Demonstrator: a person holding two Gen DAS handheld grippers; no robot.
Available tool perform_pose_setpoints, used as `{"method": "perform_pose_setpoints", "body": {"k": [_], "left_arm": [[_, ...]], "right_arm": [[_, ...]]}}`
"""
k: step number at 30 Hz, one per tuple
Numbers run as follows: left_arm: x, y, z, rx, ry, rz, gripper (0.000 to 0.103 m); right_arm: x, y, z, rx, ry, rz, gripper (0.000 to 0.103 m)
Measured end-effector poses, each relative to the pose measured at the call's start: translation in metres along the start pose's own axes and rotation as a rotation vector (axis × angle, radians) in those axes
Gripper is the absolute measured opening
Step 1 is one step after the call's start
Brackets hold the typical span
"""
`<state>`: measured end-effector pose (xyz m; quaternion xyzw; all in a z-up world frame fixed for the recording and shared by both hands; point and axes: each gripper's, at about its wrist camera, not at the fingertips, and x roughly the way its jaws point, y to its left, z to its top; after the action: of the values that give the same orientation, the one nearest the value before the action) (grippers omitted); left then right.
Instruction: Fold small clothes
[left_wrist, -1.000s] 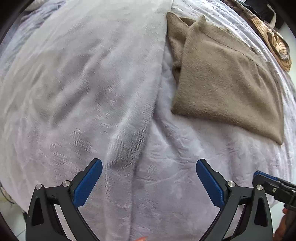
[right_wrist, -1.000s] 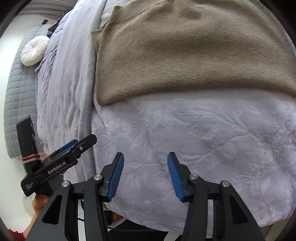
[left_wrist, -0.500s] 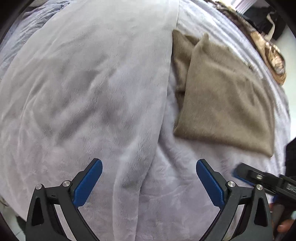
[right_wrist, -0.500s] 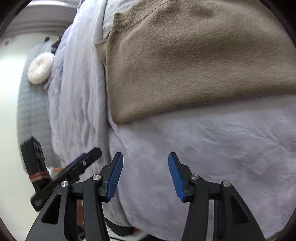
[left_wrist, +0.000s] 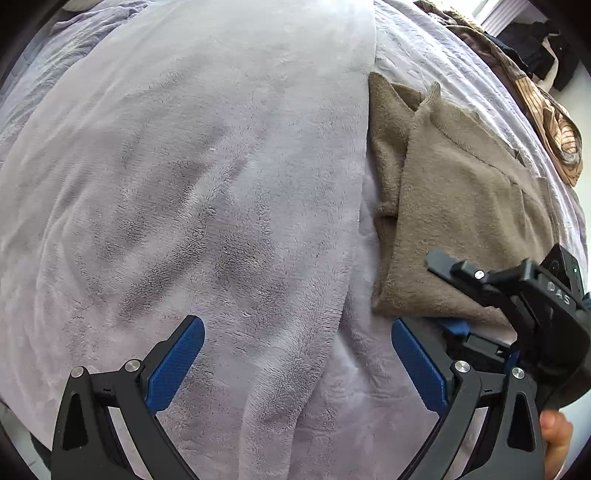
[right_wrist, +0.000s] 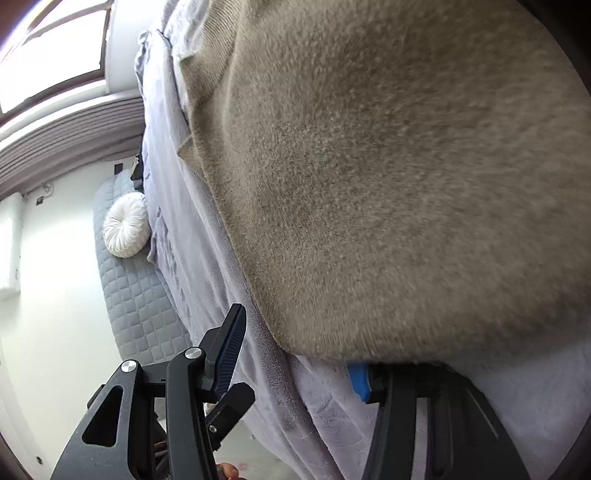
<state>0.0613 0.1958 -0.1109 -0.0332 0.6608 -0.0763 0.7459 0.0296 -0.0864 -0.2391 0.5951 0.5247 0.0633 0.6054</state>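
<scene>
We see the left gripper (left_wrist: 297, 363) from its own camera, its two blue-padded black fingers spread wide with nothing between them, pointing down at a pale lilac plush blanket (left_wrist: 192, 192) that covers the bed. Off to its right, the right gripper (left_wrist: 448, 295) meets the near edge of a folded taupe-brown knitted garment (left_wrist: 458, 218). One black finger lies over the top of the fabric; a blue pad (left_wrist: 456, 326) peeks out below the hem.

From the right gripper's (right_wrist: 299, 354) own camera, the garment (right_wrist: 388, 177) fills most of the view, slightly blurred. Its near edge sits between the two fingers: the right-hand blue pad (right_wrist: 358, 380) is tucked under the cloth, while the left-hand pad (right_wrist: 231, 349) stands clear beside it. The jaws have just been closing around this edge, yet we cannot tell whether they grip it.

The garment lies on the bed blanket (right_wrist: 177, 229), to the right of a long ridge in the plush. Beyond it, a striped brown cloth (left_wrist: 554, 133) lies at the bed's far edge. A round white pleated cushion (right_wrist: 125, 225) rests against a grey quilted headboard (right_wrist: 136, 295).
</scene>
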Motion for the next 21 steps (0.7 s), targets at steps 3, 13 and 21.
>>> {"method": "perform_pose_setpoints", "body": {"k": [3, 13, 21], "left_arm": [[0.005, -0.003, 0.003, 0.004, 0.0, 0.01, 0.101], [0.006, 0.011, 0.01, 0.013, -0.02, 0.047, 0.101], [0.015, 0.004, 0.012, 0.027, -0.002, -0.017, 0.101]], "right_arm": [[0.002, 0.003, 0.003, -0.001, 0.023, -0.009, 0.009], [-0.006, 0.05, -0.007, -0.242, 0.07, -0.073, 0.008], [0.049, 0.02, -0.045, -0.337, 0.219, -0.27, 0.0]]}}
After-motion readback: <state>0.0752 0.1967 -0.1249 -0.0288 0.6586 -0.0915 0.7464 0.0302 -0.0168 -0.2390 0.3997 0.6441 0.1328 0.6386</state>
